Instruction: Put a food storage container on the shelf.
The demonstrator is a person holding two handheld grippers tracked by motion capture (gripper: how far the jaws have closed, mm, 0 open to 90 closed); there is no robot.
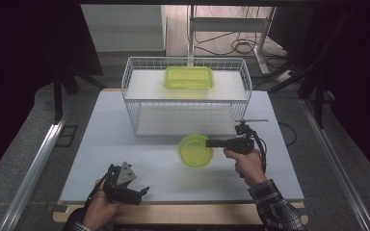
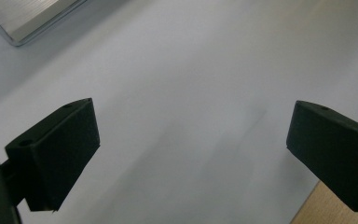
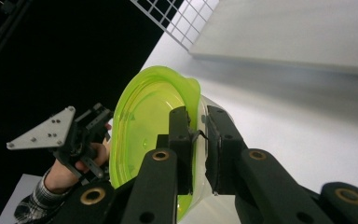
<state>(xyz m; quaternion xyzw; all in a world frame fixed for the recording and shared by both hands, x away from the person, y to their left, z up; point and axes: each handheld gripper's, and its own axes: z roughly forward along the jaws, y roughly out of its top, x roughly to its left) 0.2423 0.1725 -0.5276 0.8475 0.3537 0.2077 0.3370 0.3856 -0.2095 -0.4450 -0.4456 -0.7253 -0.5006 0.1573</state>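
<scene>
Though wire-walled, basket (image 1: pixel 130 91) with container (image 1: pixel 189 78).

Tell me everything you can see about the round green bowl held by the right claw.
The round translucent lime-green plastic bowl is empty and glossy, with a flared rim. The right claw is shut on its wall near the rim, one pad inside and one outside. It sits over the white table, just in front of the white wire basket.

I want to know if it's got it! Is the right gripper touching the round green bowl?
Touching. In the right gripper view the right gripper has its fingers pinching the rim of the green bowl.
</scene>
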